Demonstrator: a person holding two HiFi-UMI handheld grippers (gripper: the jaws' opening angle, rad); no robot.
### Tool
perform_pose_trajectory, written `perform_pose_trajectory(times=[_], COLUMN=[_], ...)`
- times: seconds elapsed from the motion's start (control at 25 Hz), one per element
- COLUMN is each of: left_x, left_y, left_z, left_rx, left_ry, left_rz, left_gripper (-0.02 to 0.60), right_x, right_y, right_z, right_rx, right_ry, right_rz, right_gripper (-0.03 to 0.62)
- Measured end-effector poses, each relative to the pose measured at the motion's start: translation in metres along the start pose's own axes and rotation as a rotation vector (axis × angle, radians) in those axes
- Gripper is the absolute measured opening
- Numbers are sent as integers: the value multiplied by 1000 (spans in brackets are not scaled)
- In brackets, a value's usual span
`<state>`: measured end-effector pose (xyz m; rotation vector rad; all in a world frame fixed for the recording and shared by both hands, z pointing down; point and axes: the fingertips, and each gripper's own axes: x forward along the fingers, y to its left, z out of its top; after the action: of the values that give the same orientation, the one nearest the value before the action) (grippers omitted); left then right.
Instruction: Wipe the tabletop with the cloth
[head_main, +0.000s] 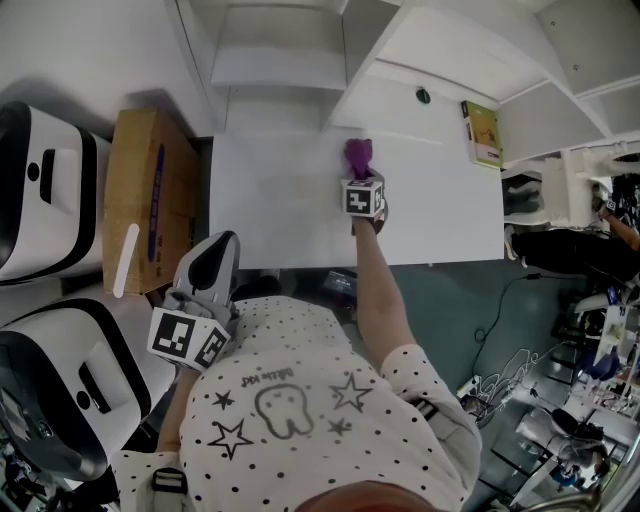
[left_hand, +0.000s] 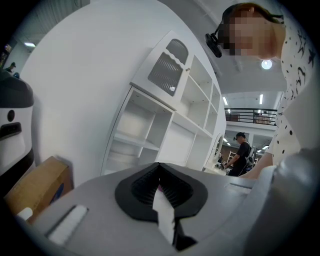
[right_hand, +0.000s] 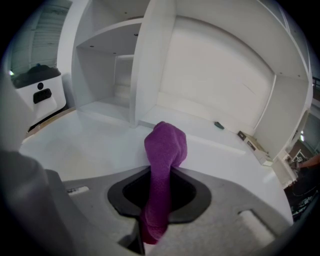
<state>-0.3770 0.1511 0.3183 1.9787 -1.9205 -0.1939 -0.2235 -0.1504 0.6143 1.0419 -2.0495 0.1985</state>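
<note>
The left gripper (left_hand: 159, 167) hangs close by the person's chest, off the table, its jaws together on nothing. I judge it is kept out of the way, since wiping needs only one tool. Further out, the right gripper (right_hand: 162, 175) reaches at arm's length, jaws pinched on the cloth (right_hand: 165, 147). The cloth is purple, nubbly terry bunched into a rounded wad that pokes past the tips and seems to press the tabletop (head_main: 270, 210), so fabric, not plastic, rubs it. The top is smooth, flat, matte white. The cloth sits near its far edge, by the white shelves (head_main: 300, 60).
</note>
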Motion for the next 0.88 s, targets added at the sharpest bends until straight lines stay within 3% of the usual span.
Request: perform_pose_trajectory(times=[0.4, 0.88], left_x=[-2, -20], left_y=[19, 22], left_z=[8, -3], left_rx=[-4, -31], left_ry=[-24, -11], left_rz=[34, 21], left_gripper=[-5, -5], right_x=[-5, -6], right_y=[31, 52], right_z=[5, 10], right_rx=[-5, -21], right_ry=[-21, -10], right_rz=[40, 63], right_gripper=[64, 64])
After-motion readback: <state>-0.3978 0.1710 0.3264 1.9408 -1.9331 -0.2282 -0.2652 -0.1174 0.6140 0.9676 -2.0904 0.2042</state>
